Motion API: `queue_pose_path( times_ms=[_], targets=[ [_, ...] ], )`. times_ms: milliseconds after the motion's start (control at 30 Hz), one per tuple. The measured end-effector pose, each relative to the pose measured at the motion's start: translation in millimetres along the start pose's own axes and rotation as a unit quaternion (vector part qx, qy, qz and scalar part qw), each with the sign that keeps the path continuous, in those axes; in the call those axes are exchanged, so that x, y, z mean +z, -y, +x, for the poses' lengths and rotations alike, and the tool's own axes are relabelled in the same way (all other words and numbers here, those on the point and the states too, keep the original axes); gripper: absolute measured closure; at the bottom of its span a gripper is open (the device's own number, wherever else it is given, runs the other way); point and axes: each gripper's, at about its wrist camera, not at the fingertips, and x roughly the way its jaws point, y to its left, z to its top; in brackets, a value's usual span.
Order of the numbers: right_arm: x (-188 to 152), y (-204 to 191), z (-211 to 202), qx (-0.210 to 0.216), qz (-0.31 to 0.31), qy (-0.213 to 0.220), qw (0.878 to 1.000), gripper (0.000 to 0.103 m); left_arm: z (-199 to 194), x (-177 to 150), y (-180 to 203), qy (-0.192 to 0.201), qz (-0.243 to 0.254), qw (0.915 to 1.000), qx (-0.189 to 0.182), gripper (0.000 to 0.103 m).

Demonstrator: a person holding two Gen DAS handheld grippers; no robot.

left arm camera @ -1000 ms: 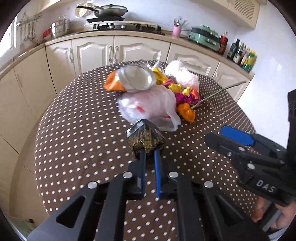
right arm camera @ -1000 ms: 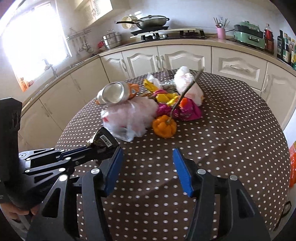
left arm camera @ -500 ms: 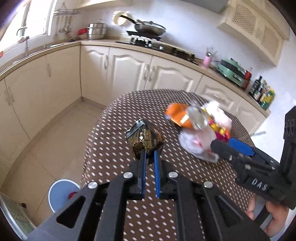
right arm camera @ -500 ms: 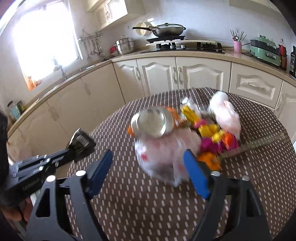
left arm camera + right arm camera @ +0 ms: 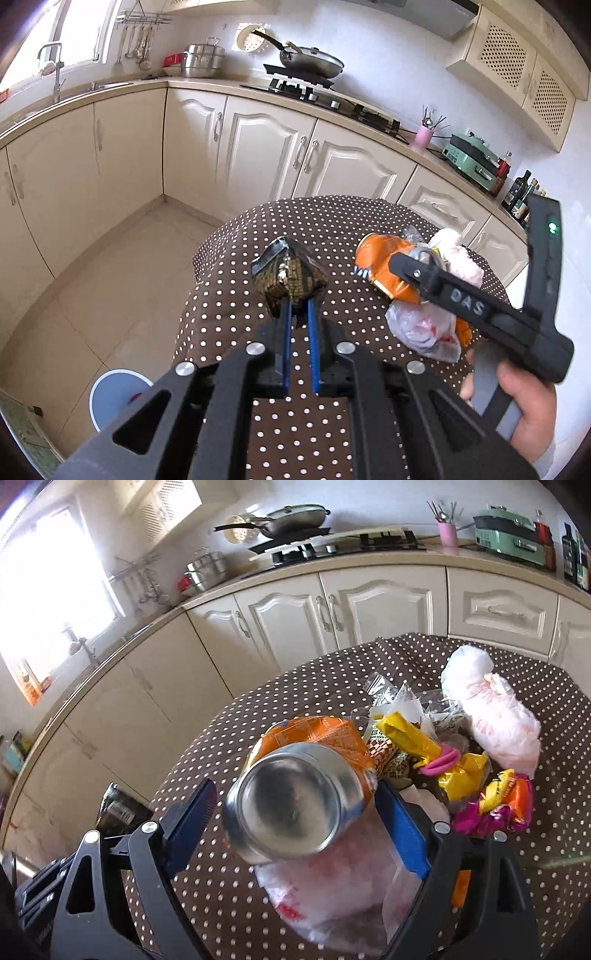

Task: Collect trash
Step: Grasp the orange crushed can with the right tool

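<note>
My left gripper (image 5: 298, 306) is shut on a crumpled dark gold-patterned wrapper (image 5: 288, 280), held above the left edge of the brown polka-dot table (image 5: 325, 229). The wrapper also shows in the right wrist view (image 5: 120, 806). My right gripper (image 5: 295, 808) is open, its blue pads on either side of an orange drink can (image 5: 295, 797) lying on its side, bottom toward the camera. In the left wrist view the can (image 5: 384, 266) lies under the right gripper. A clear plastic bag (image 5: 332, 893) lies below the can.
More trash lies on the table: yellow and pink wrappers (image 5: 443, 757), a white-pink plastic bag (image 5: 491, 712). A light blue bin (image 5: 118, 395) stands on the floor left of the table. Cream cabinets (image 5: 258, 147) and a stove line the back.
The left gripper swung left with the wrapper, past the table edge toward the bin side. The right gripper moved forward, so that the can now lies between its pads.
</note>
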Motion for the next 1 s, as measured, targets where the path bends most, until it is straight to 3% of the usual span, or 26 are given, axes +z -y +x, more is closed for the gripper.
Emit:
queue_pose_path(
  times_ms=[133, 167, 233, 433, 500, 533, 833, 1000],
  targets=[
    [3, 0, 10, -0.001, -0.003, -0.008, 1.000, 0.020, 3, -1, -6, -0.002, -0.004, 1.0000, -0.001, 0.096],
    [3, 0, 11, -0.002, -0.006, -0.010, 1.000, 0.032, 4, -1, -7, -0.002, -0.005, 1.0000, -0.002, 0.096],
    [3, -1, 14, -0.006, -0.017, -0.015, 1.000, 0.041, 4, -1, -9, -0.002, -0.008, 1.0000, -0.003, 0.096],
    [-4, -8, -1, -0.019, -0.048, 0.013, 0.999, 0.047, -5, -3, -10, 0.004, -0.014, 0.9999, -0.002, 0.096],
    [-6, -13, -13, -0.015, -0.061, 0.027, 0.998, 0.058, -9, -3, -11, 0.006, -0.015, 0.9999, -0.001, 0.096],
    [-8, -15, -17, -0.007, -0.065, 0.026, 0.998, 0.081, -13, -3, -11, 0.008, -0.017, 0.9998, -0.002, 0.096],
    [-22, -28, -31, 0.004, -0.074, 0.027, 0.997, 0.082, -51, -13, -26, 0.023, -0.028, 0.9993, -0.004, 0.096],
    [-30, -52, -51, 0.011, -0.102, 0.040, 0.994, 0.082, -69, -19, -40, 0.026, -0.033, 0.9990, -0.012, 0.103]
  ],
)
